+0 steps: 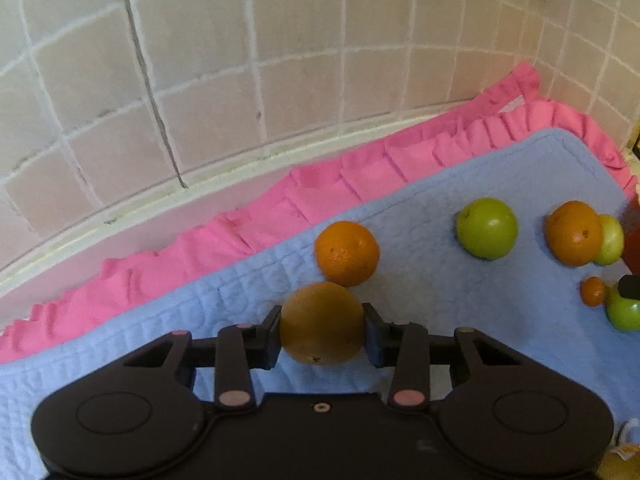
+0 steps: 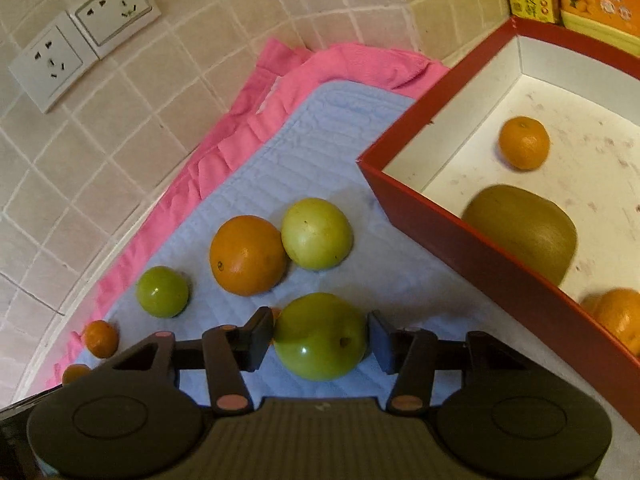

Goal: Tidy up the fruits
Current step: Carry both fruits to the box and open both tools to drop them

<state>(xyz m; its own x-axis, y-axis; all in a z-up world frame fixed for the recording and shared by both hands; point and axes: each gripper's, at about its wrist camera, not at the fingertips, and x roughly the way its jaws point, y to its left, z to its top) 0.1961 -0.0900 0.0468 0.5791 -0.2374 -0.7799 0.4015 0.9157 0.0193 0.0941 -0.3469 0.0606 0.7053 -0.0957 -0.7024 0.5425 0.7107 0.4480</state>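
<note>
A: Current step?
B: Pickup. Left gripper (image 1: pixel 322 326) jaws pinch an orange (image 1: pixel 322 324); right gripper (image 2: pixel 320 338) jaws bracket a green apple (image 2: pixel 320 336) on the blue mat (image 2: pixel 332 140), contact unclear.
A: Next?
B: Probably carry both into the red box (image 2: pixel 472 236).

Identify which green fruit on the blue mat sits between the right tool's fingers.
The large green fruit lowest in the right wrist view; the right tool brackets it, while the others lie farther off, unbracketed.

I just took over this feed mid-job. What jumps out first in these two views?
Each gripper frames a fruit: the left gripper clamps an orange, and the right gripper brackets a green apple on the blue mat. To the right sits a red box already holding a small orange.
</note>
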